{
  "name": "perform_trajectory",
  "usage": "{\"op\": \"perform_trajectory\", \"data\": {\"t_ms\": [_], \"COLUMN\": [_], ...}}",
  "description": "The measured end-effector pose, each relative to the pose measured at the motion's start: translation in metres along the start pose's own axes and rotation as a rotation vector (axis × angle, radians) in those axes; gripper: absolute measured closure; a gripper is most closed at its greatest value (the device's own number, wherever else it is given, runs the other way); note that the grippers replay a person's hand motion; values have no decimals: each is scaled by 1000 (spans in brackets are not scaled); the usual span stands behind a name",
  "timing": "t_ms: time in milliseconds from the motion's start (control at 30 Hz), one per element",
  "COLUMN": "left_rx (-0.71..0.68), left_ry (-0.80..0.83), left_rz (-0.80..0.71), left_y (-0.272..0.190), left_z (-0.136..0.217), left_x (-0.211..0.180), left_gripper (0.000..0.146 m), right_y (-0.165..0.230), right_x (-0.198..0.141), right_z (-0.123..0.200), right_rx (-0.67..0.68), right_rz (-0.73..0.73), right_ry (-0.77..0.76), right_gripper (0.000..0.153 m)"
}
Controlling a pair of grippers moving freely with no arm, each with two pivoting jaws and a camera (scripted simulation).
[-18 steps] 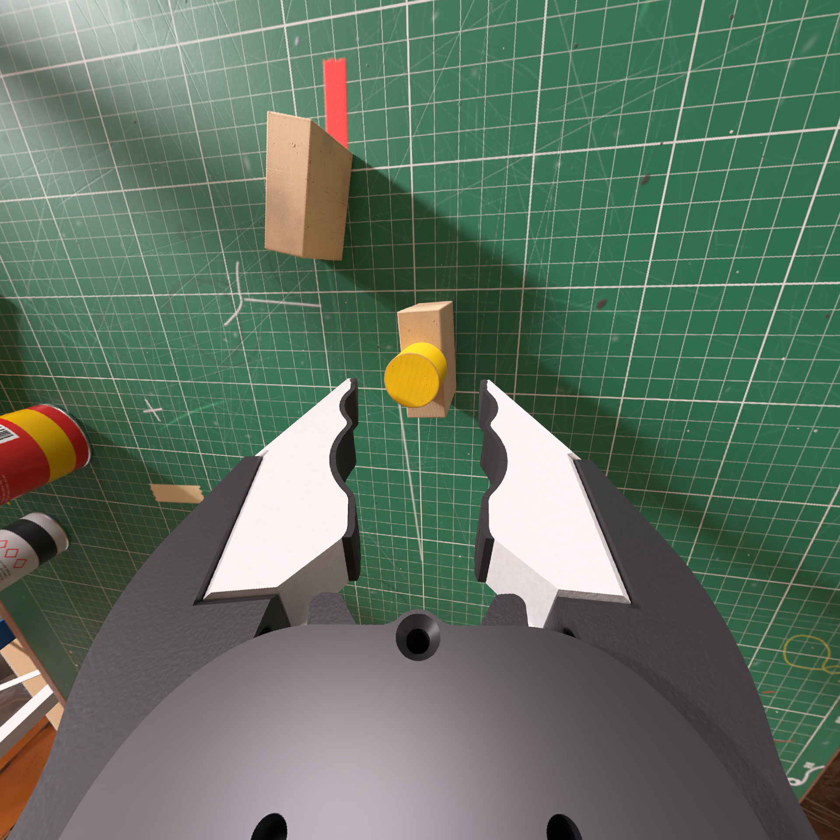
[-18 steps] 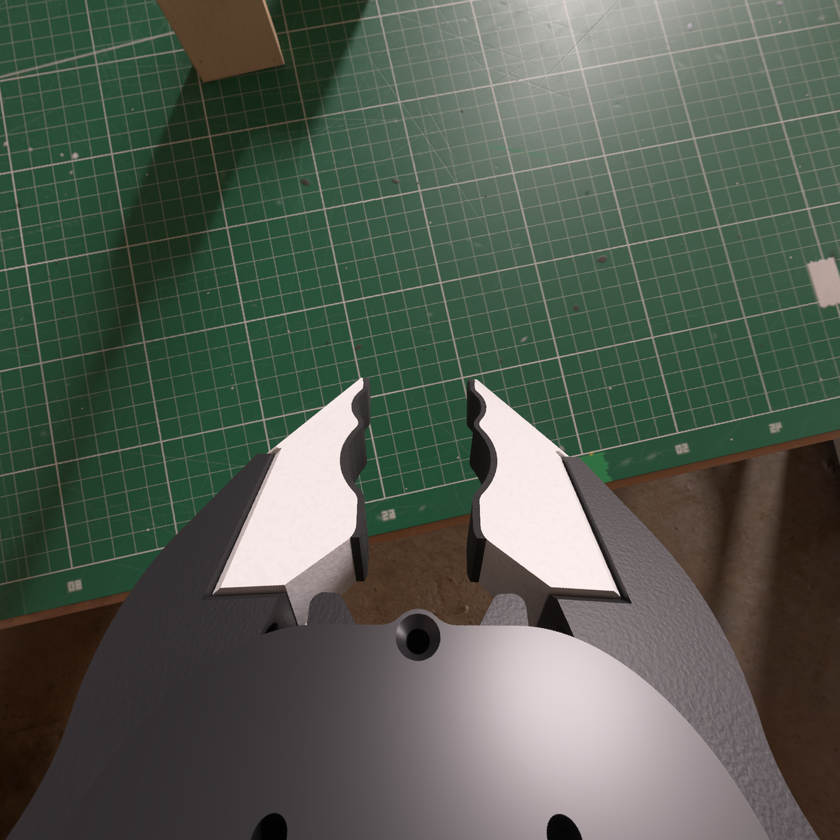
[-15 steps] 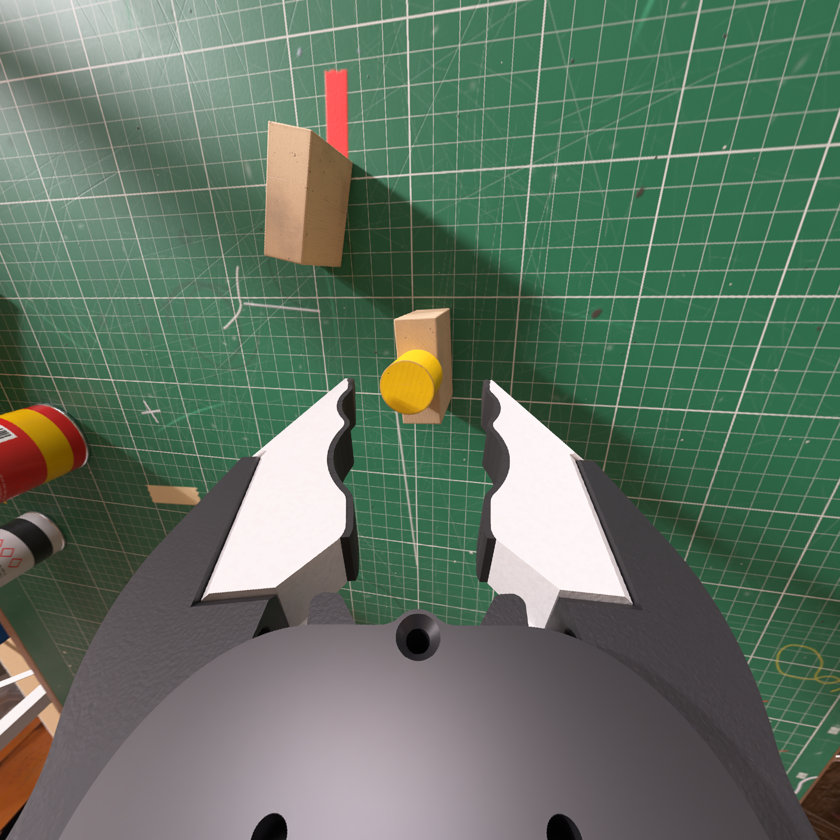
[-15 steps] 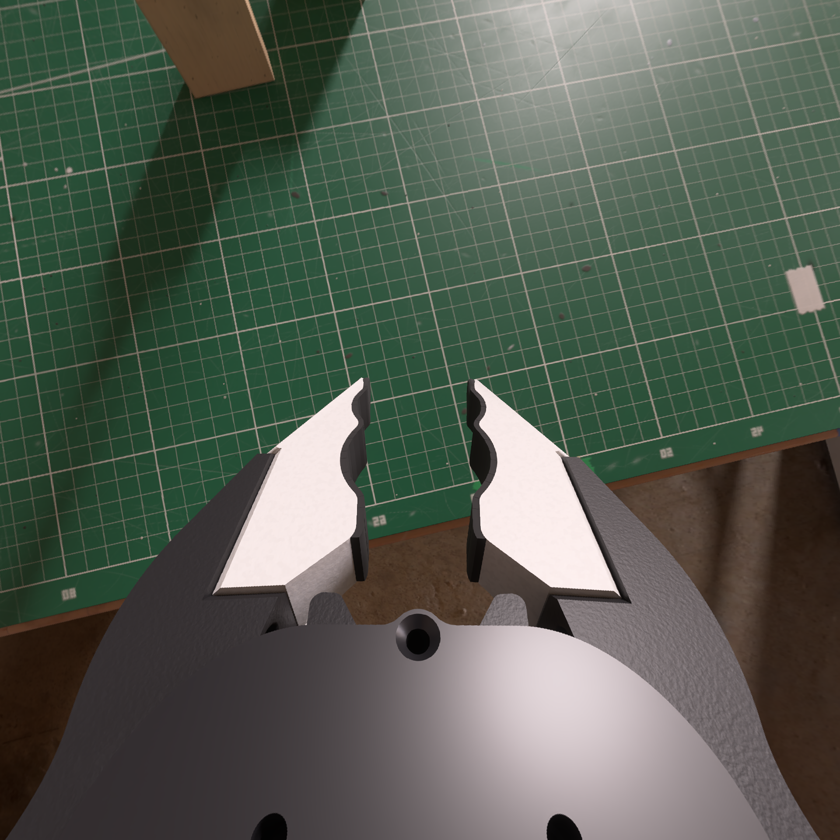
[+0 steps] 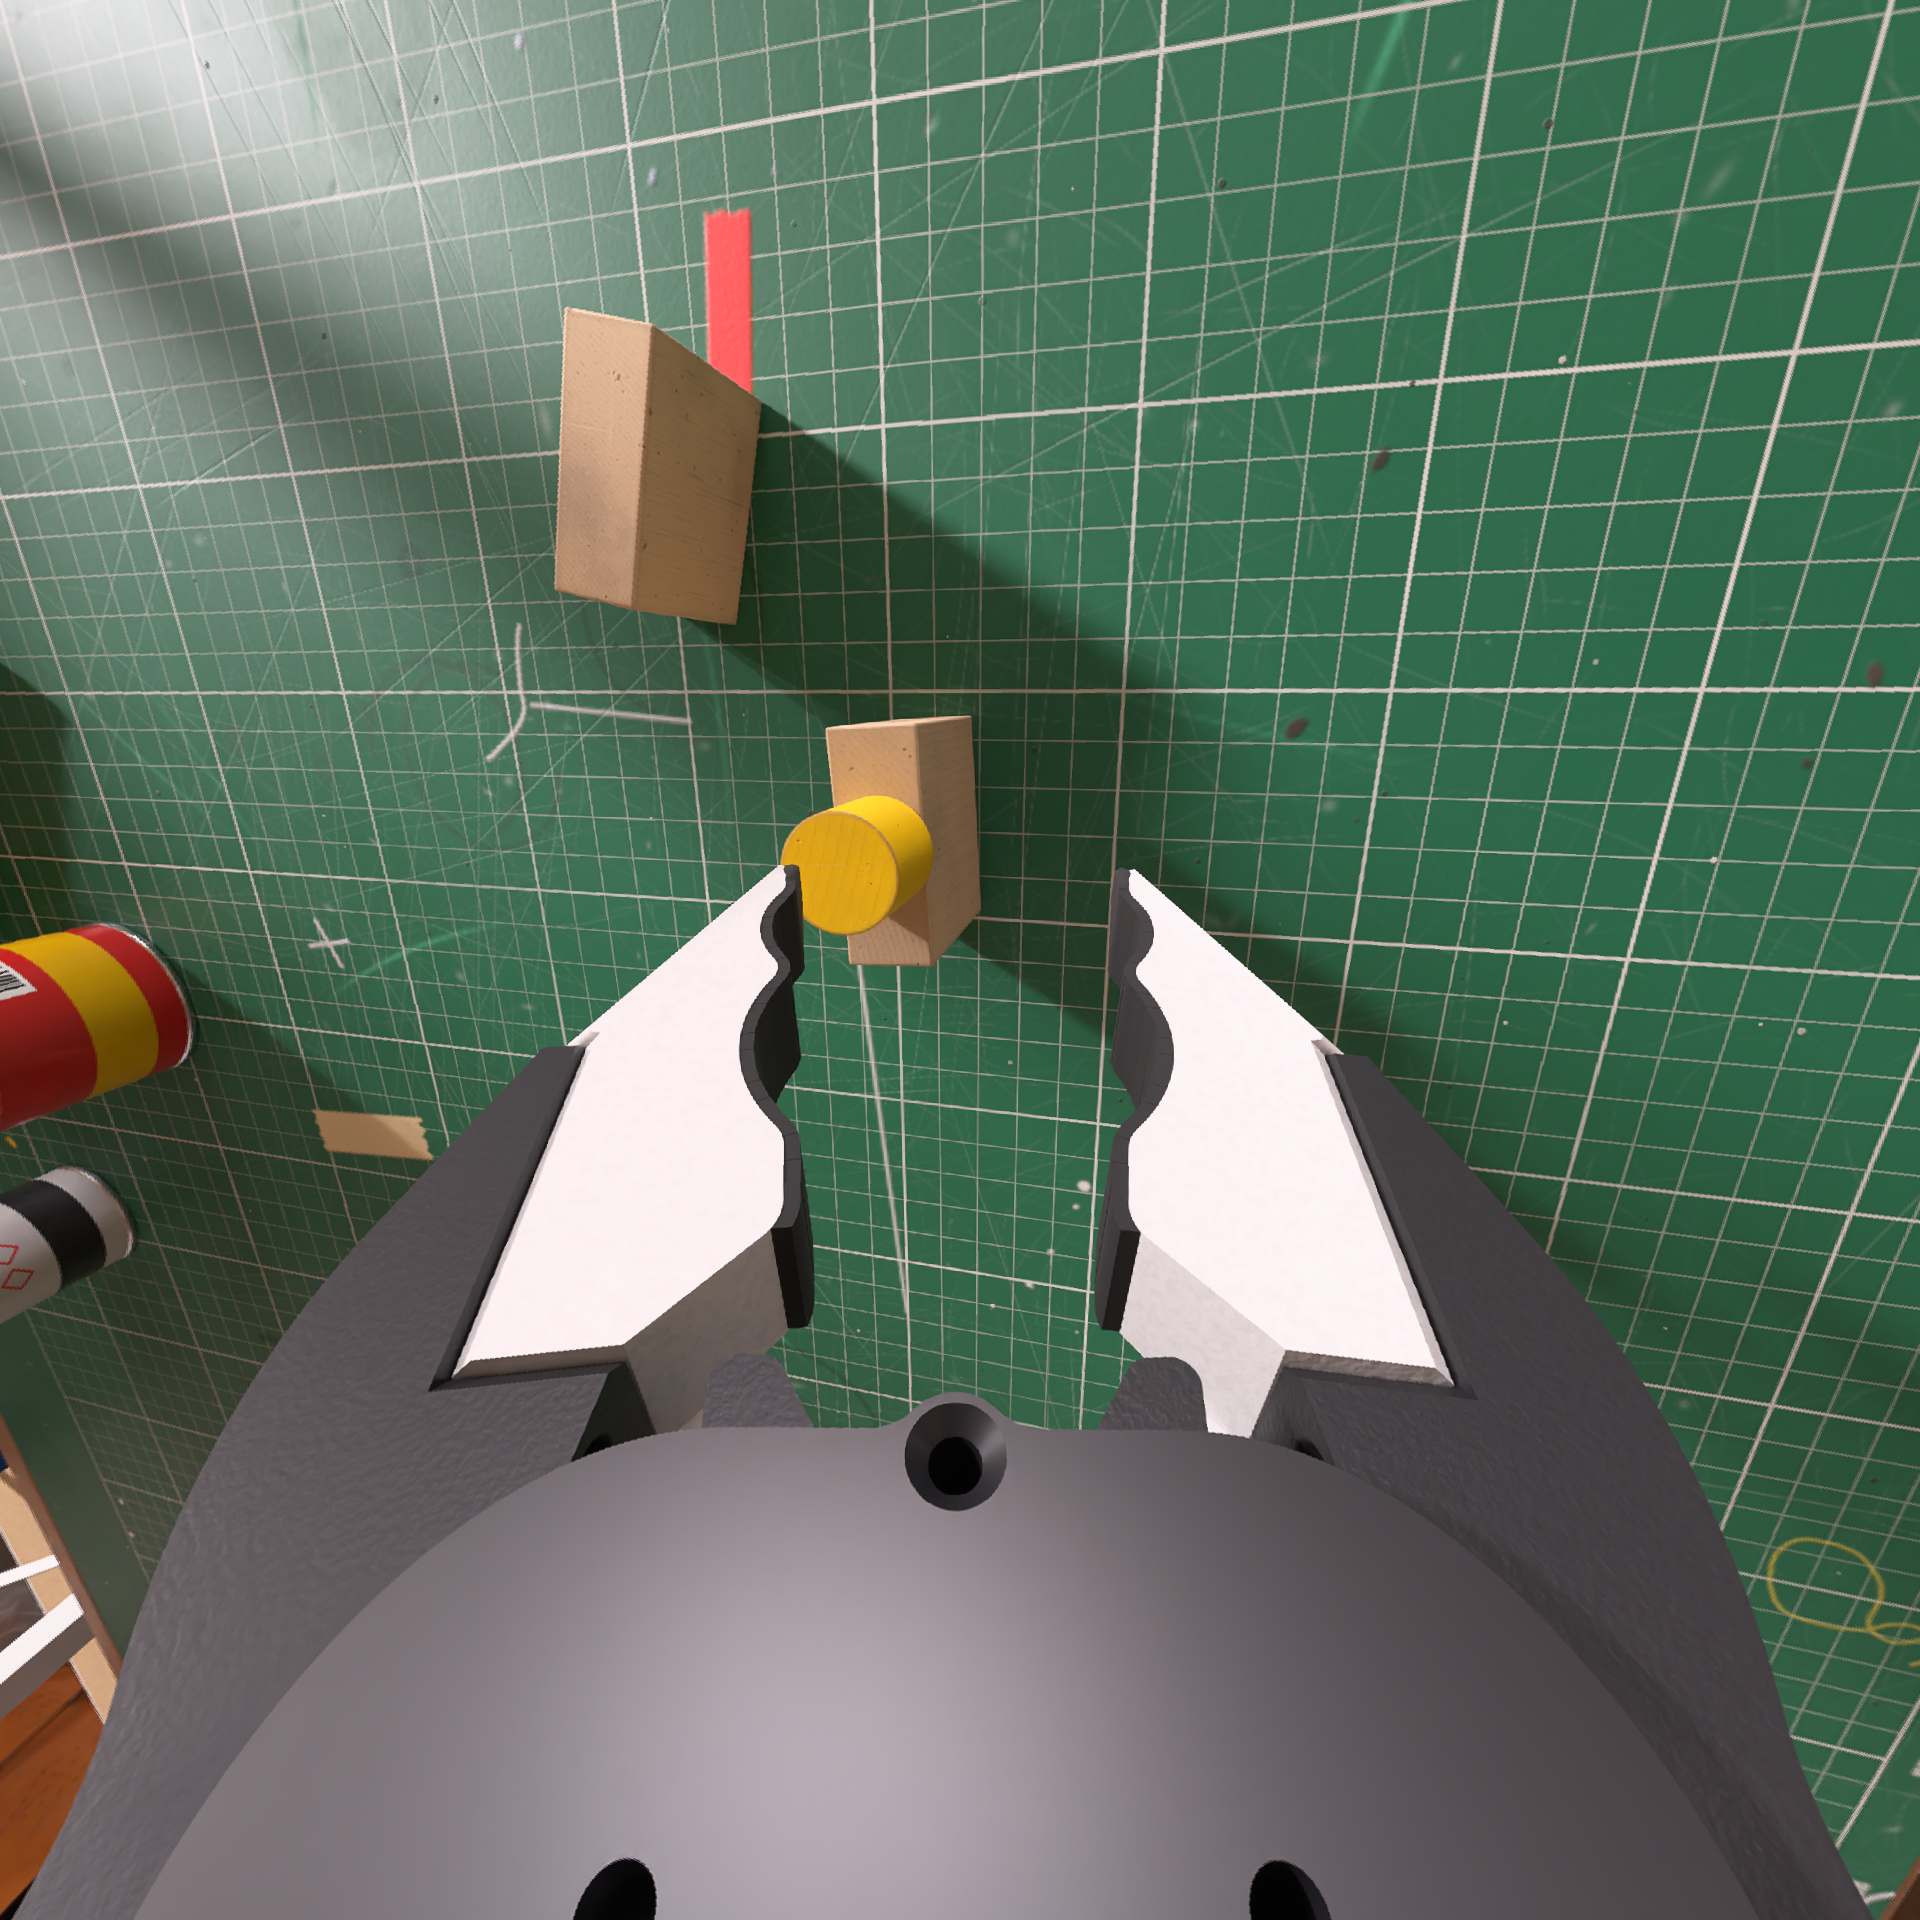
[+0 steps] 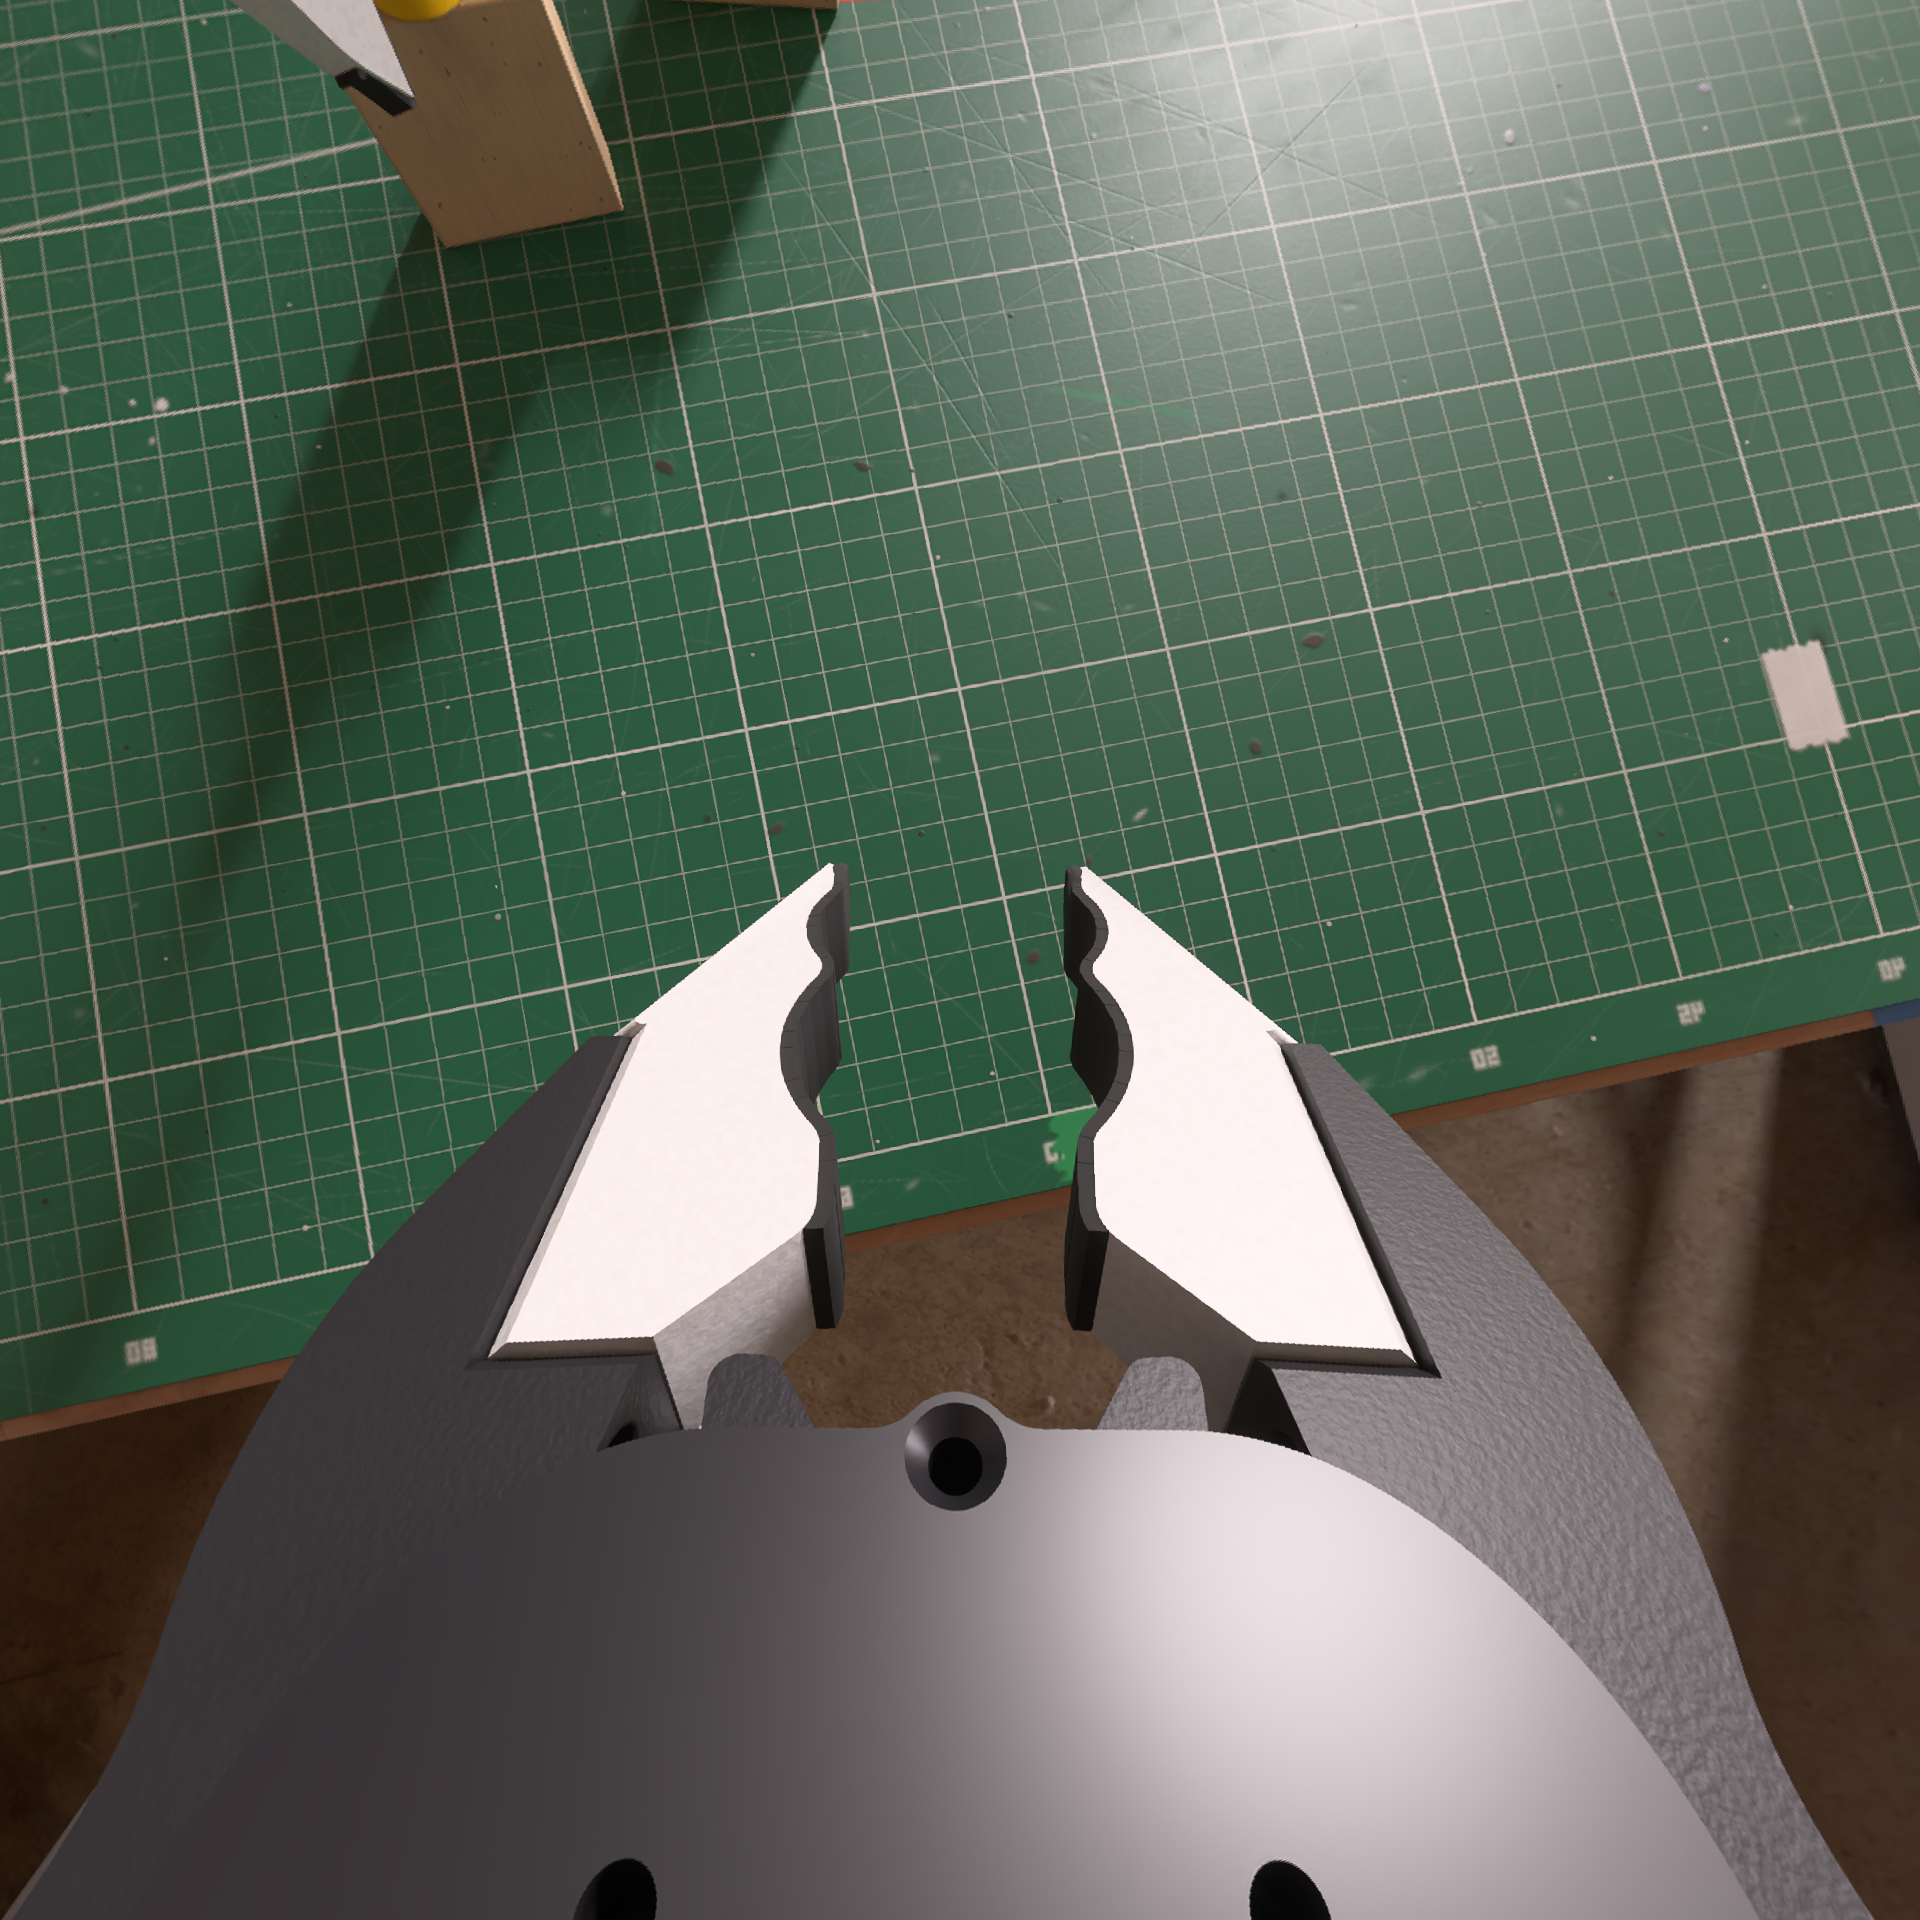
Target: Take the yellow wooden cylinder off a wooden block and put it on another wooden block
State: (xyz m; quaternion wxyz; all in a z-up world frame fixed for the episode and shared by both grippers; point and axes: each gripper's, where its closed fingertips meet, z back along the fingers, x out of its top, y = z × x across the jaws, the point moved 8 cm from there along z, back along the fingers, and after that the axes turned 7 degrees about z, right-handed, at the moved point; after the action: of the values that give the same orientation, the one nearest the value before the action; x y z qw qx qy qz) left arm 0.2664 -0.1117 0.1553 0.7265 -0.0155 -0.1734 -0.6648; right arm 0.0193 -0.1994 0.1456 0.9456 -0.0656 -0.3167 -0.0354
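A yellow wooden cylinder [image 5: 857, 864] stands on a small wooden block [image 5: 914, 831] on the green cutting mat. My left gripper [image 5: 954, 883] is open above them, its left fingertip close beside the cylinder. A larger wooden block [image 5: 652, 480] stands farther away, up and to the left. My right gripper [image 6: 956, 883] is open and empty over the mat's near edge. In the right wrist view the small block [image 6: 509, 135] shows at the top left with a sliver of the cylinder [image 6: 416, 8] and a finger of the left gripper [image 6: 348, 47].
A red and yellow can [image 5: 88, 1013] and a black and white can [image 5: 62, 1226] lie at the mat's left edge. Red tape [image 5: 727, 296], tan tape [image 5: 372, 1132] and white tape [image 6: 1806, 694] lie flat on the mat [image 6: 1143, 520]. The table edge [image 6: 1558, 1091] runs under my right gripper.
My left gripper has shifted so the cylinder and small block sit nearer its left fingertip. The right wrist view has shifted; the small block and the left gripper's finger now show at its top.
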Motion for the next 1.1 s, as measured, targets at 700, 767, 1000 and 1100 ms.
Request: {"op": "perform_trajectory", "data": {"t_ms": [700,767,1000,1100], "left_rx": [-97,-119,-125,-111], "left_ry": [61,61,-22,-99], "left_rz": [101,56,-35,-41], "left_y": [31,26,13,35], "left_z": [-17,-15,16,28], "left_x": [-2,-4,-9,18], "left_gripper": [117,119,119,119], "right_y": [-3,-2,4,9], "right_x": [5,5,1,1], "right_z": [-8,-8,-8,-8], "right_rx": [49,53,70,71], "right_rz": [18,16,5,3], "right_ry": [2,3,23,32], "right_gripper": [114,115,115,115]}}
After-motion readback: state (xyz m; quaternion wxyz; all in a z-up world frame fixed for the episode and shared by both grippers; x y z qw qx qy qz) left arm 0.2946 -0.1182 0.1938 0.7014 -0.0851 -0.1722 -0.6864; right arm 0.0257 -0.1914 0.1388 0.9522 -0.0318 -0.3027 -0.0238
